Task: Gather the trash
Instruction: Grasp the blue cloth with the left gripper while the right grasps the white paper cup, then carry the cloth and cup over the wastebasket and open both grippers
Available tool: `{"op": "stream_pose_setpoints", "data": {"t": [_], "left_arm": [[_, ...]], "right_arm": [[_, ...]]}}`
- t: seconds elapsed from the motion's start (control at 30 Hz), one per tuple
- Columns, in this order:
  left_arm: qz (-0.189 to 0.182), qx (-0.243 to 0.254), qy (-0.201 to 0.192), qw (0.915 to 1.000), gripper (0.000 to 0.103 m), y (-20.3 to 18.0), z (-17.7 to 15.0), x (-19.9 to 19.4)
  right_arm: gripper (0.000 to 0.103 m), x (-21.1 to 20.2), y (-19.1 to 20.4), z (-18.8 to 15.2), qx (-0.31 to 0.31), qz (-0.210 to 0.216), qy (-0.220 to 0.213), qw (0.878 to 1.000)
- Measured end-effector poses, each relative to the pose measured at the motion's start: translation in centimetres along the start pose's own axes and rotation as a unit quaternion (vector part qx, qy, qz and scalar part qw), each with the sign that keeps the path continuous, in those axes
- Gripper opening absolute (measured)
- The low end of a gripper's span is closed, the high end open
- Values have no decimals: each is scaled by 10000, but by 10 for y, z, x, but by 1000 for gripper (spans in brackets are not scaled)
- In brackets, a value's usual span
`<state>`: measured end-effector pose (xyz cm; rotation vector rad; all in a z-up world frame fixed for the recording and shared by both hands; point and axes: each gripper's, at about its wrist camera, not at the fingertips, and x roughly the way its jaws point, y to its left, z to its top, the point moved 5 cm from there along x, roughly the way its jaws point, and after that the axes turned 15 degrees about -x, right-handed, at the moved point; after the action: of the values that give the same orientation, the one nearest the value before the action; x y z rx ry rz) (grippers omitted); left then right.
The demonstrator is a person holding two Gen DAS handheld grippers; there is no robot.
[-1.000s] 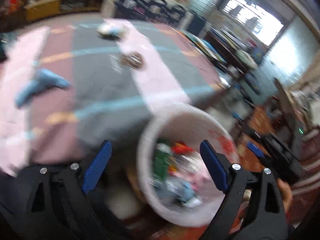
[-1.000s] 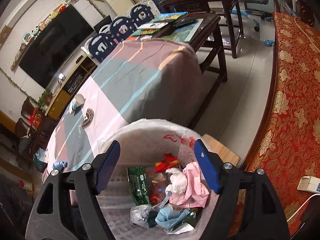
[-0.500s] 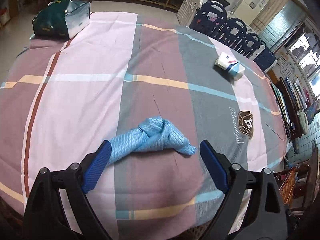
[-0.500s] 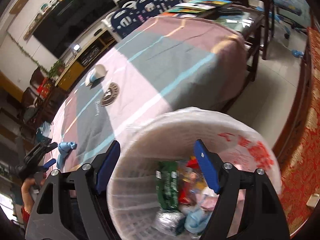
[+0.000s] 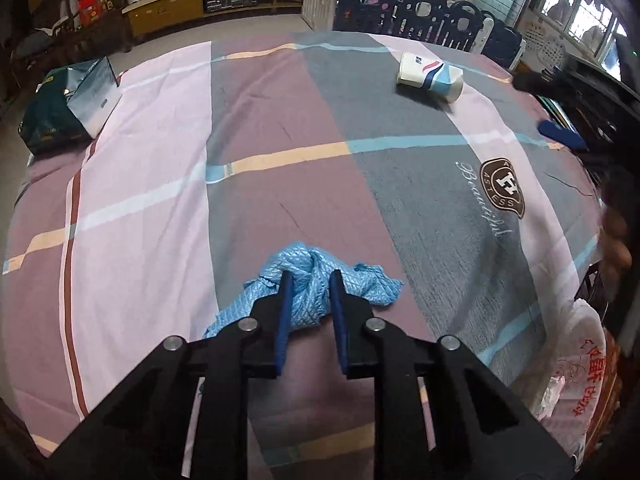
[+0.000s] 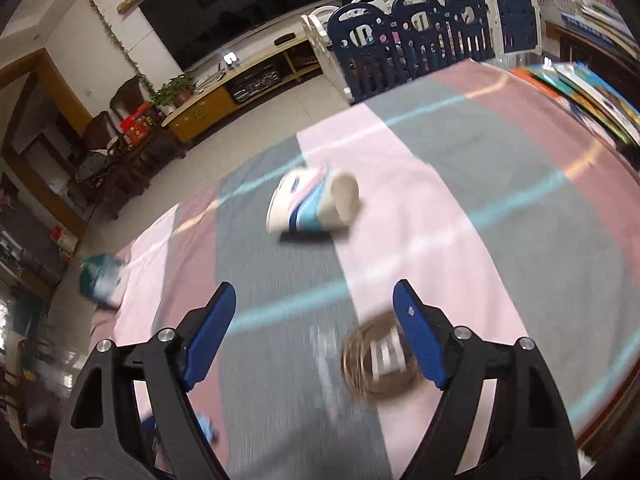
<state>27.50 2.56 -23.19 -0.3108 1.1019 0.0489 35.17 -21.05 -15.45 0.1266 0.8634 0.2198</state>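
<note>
Striped cloth in pink, grey and plum is covering the big table (image 5: 280,128) where I am picking up trash. Behind it a long low shelf and a row of dark blue gates are standing by the wall.

I am closing my left gripper (image 5: 308,280) on the blue rag (image 5: 316,276) near my edge of the table. Its blue pads are squeezing the bunched middle of the rag, and one loose end is lying flat on the cloth on each side. That is where things could go wrong — I am only pinching a small fold, so the rag could slide out when I am lifting it. A loose end could also be dragging on the tablecloth and pulling it along.

My right gripper (image 6: 316,300) is wide and still opening, with nothing between its pads. It is pointing at the paper cup (image 6: 314,204), which is lying on its side farther across the table. This view is blurry. A cup on its side is round, so it could be rolling away if I am bumping it, and it could be getting squashed if I am squeezing too hard.

At the right edge of the left view the white trash bag (image 5: 576,364) is waiting just past the table. A green bag (image 5: 68,104) is sitting at the far left corner — I cannot tell if that is trash too.
</note>
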Motion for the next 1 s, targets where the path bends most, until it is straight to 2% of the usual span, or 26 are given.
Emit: {"op": "stream_pose_setpoints", "data": {"t": [0.07,0.13,0.2,0.27,0.33,0.4,0.47,0.57,0.73,0.87,1.0], "left_arm": [[-237,-164,7,9996,7,8,-1,-5],[-446,-295,-43,9986,4,16,0,-12],[-523,-382,-128,9978,4,25,2,-18],[-697,-546,-208,9959,4,34,6,-25],[-781,-666,-304,9943,4,42,8,-31],[-830,-776,-377,9928,4,49,11,-36],[-810,-918,-477,9913,4,56,11,-45],[-460,-941,-763,9916,4,63,9,-63],[-60,-927,-1196,9885,4,62,-12,-108],[-7,-787,-1388,9872,4,47,-33,-144],[-116,-488,-1576,9862,4,17,-52,-178]], "right_arm": [[79,29,-3,27,-106,-361,-26,9993],[74,52,-6,43,-166,-536,58,9984],[56,75,-11,52,-50,-614,250,9978],[44,93,-18,54,162,-612,451,9970],[18,103,-22,52,324,-580,526,9964],[16,99,-20,52,407,-400,402,9976],[16,86,-11,48,332,-257,296,9987],[16,53,3,34,281,97,147,9995],[16,-25,28,-14,-126,547,11,9984],[16,-90,35,-61,-278,789,-49,9965],[16,-160,23,-92,-345,699,-365,9963]]}}
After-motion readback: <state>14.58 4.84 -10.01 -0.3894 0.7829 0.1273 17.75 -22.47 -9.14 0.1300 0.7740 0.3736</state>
